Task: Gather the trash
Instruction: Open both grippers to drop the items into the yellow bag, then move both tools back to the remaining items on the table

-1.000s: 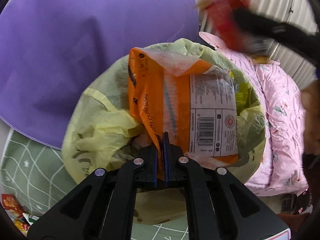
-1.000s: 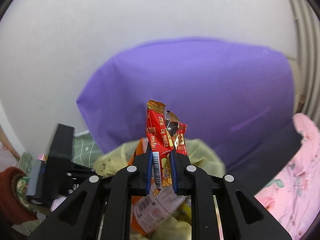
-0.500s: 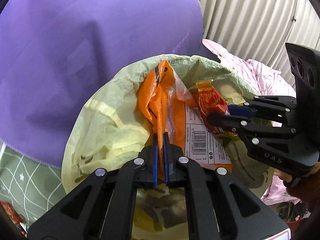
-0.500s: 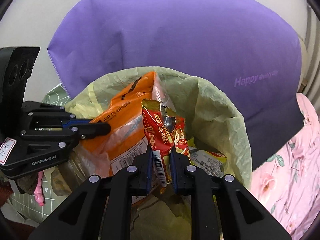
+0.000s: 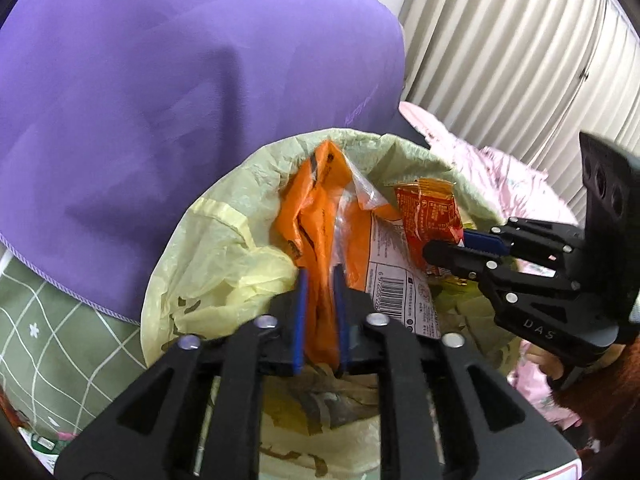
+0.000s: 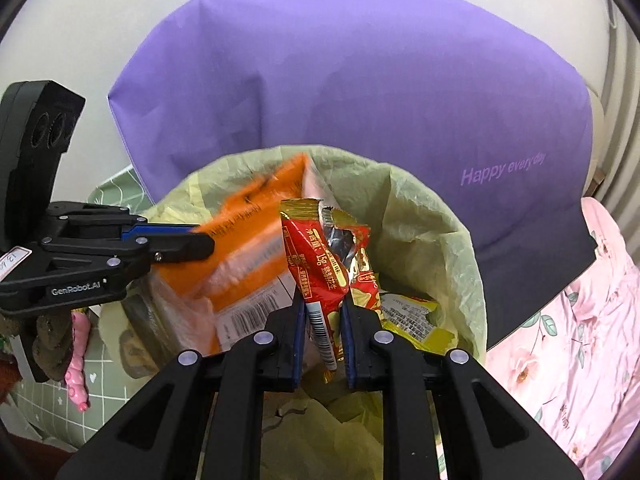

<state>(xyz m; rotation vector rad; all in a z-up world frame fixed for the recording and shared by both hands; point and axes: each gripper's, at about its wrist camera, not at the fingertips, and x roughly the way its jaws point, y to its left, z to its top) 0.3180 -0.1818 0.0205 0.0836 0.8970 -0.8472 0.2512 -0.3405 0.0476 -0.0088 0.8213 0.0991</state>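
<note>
A bin lined with a pale yellow bag stands below both grippers. My left gripper has its jaws slightly parted around an orange snack bag, which hangs inside the bin mouth; the bag looks blurred in the right wrist view. My right gripper has its jaws a little apart around a red wrapper over the bin; it also shows in the left wrist view. Other wrappers lie inside the bin.
A large purple cushion stands behind the bin. A pink floral quilt lies to the right. A green grid-pattern sheet lies to the left with small bits of trash. White curtain pleats hang at the back right.
Both grippers have gone from clamped tight to slightly parted. The orange bag has sunk lower into the bin and is blurred with motion. The red wrapper stays between the right jaws.
</note>
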